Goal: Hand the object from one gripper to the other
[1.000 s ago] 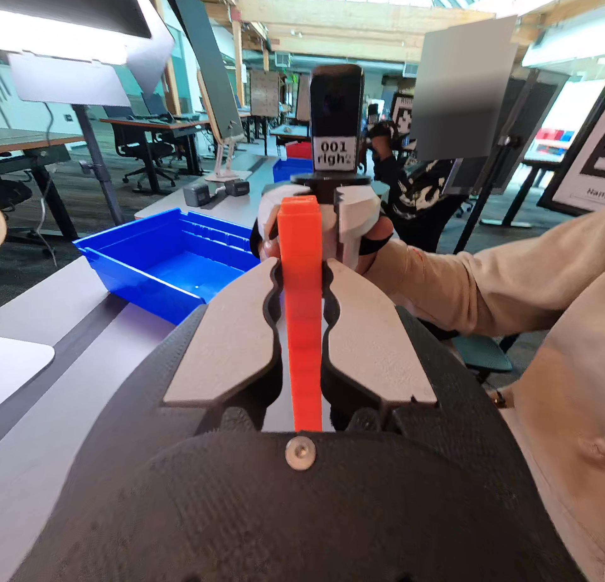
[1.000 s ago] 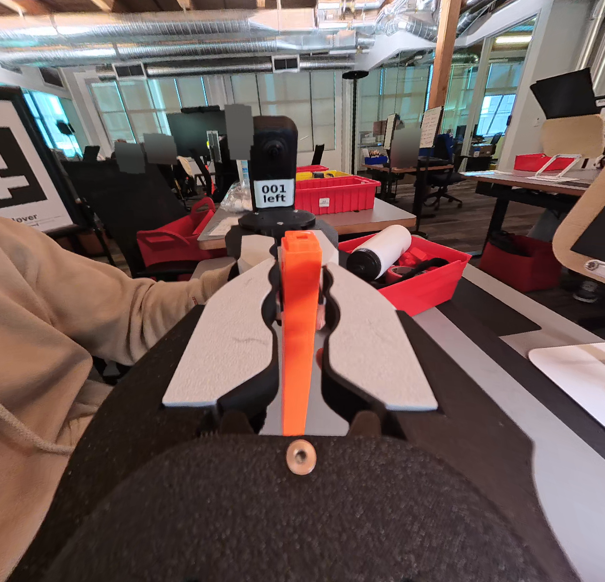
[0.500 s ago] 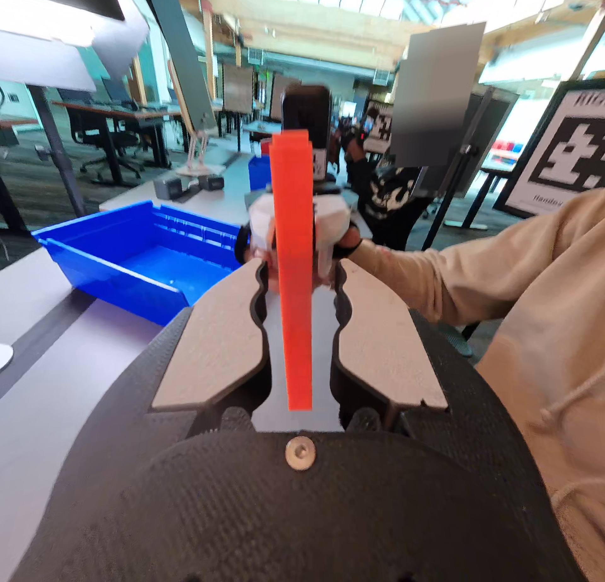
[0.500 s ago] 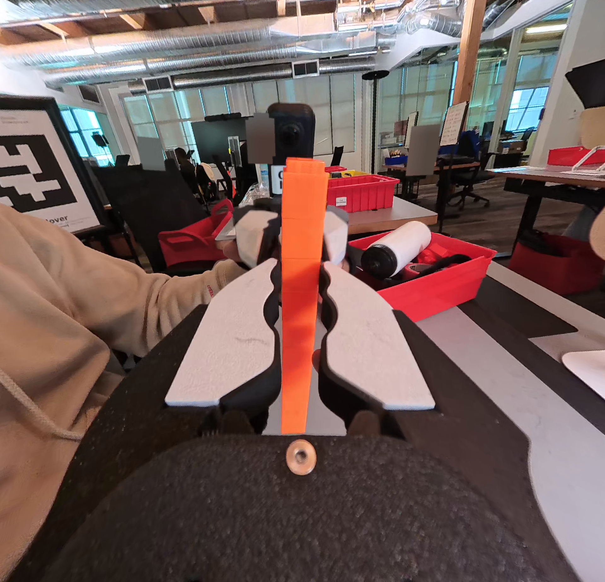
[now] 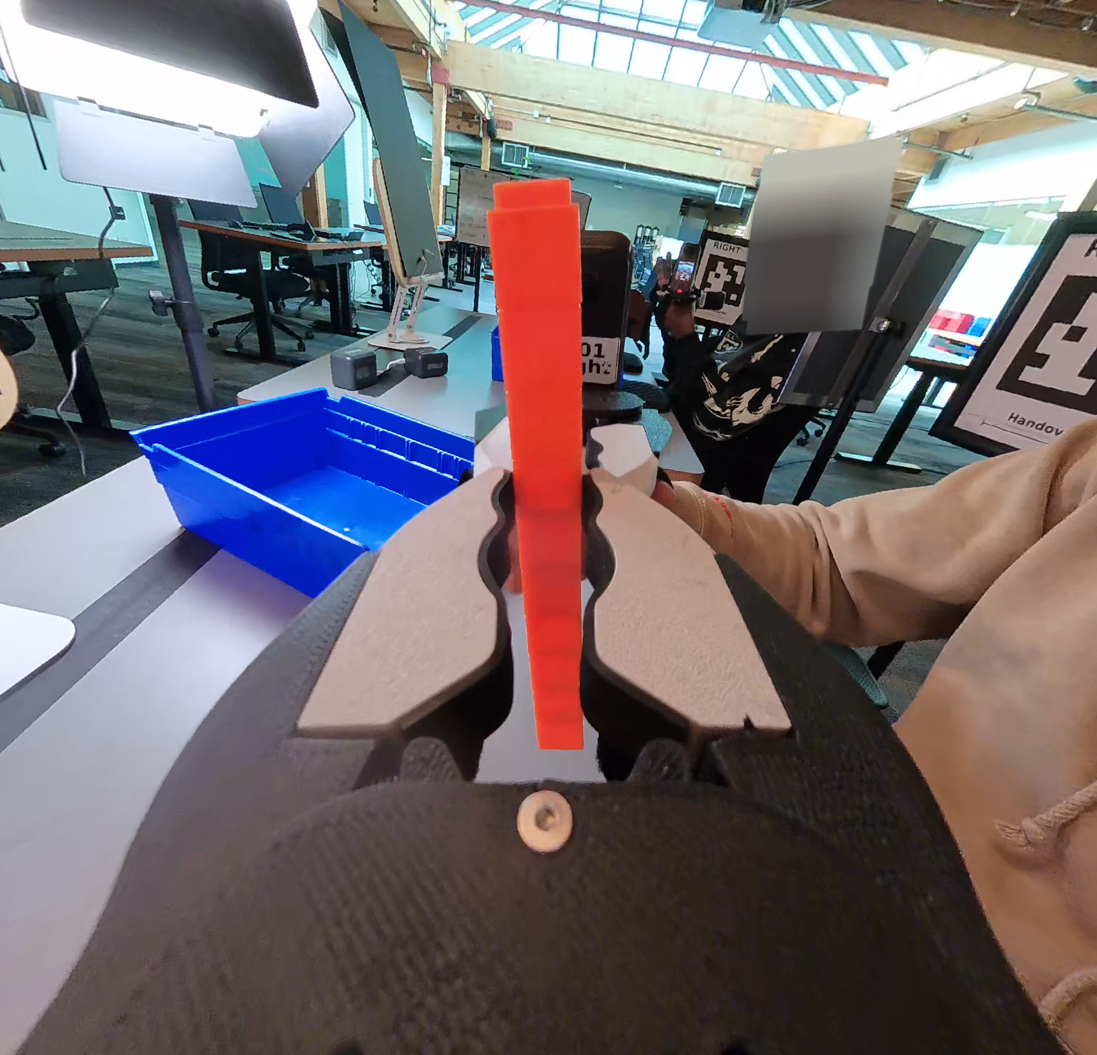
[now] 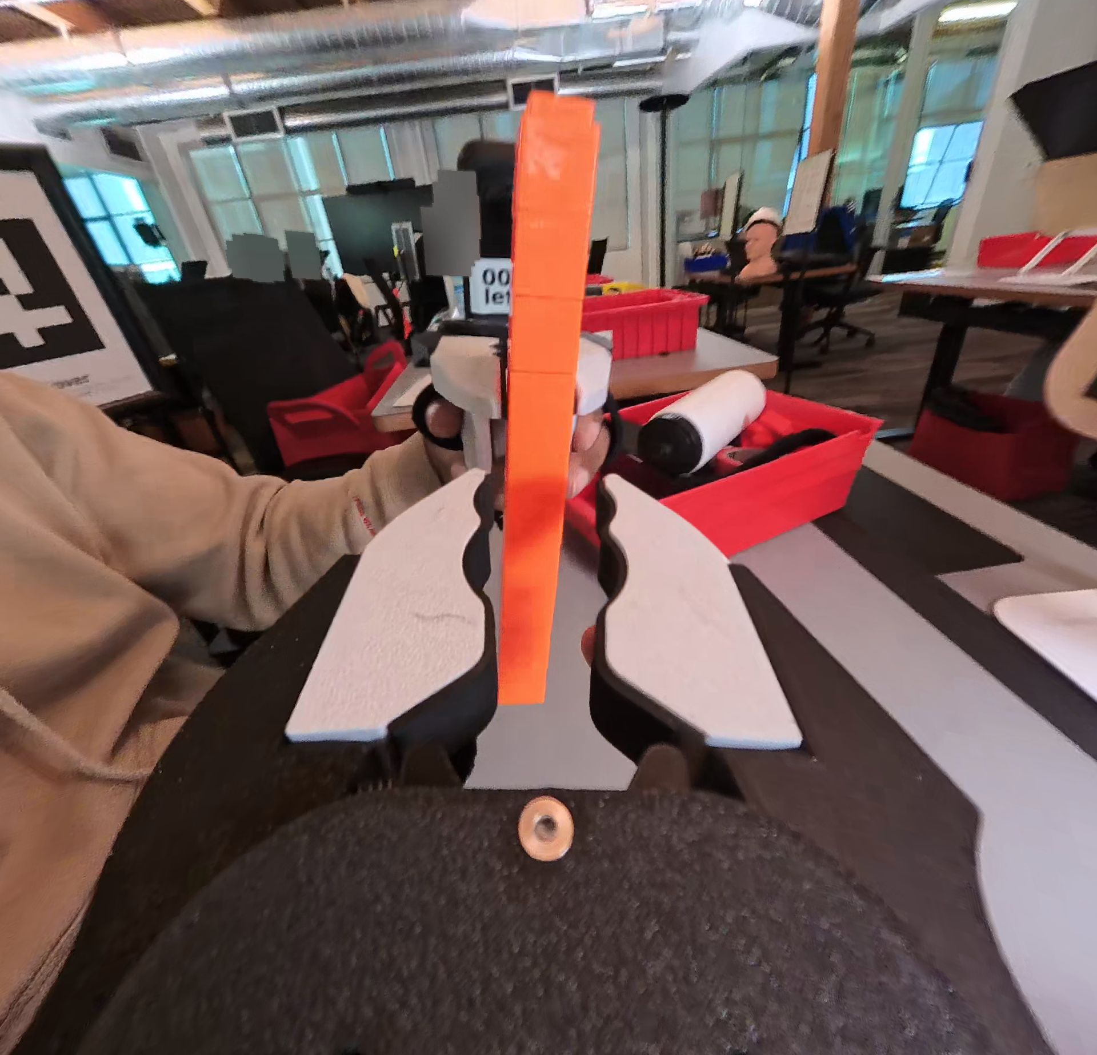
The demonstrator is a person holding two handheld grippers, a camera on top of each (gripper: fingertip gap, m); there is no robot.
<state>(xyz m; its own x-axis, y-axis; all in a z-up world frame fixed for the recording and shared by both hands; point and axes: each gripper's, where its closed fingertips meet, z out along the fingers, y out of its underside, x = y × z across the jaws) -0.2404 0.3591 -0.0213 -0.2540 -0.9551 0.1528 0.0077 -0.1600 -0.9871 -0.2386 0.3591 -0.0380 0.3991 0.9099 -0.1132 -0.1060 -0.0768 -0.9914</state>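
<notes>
A long orange bar made of stacked blocks stands upright in the air between the two grippers; it also shows in the right wrist view. My left gripper is shut on its lower half. My right gripper is open, with its jaws standing apart on either side of the bar and a gap on each side. In the left wrist view the right gripper shows beyond the bar with its white fingers spread. In the right wrist view the left gripper's fingers flank the bar.
A blue bin sits on the grey table to the left. A red bin holding a white bottle sits on the table to the right. A person's beige sleeves reach in from the side. A white pad lies at the table edge. Less than 4 cm separates the two grippers' tips.
One second ago both grippers were shut on the bar. Half a second ago the left was open and the right held it. Now the left is shut on it and the right has opened.
</notes>
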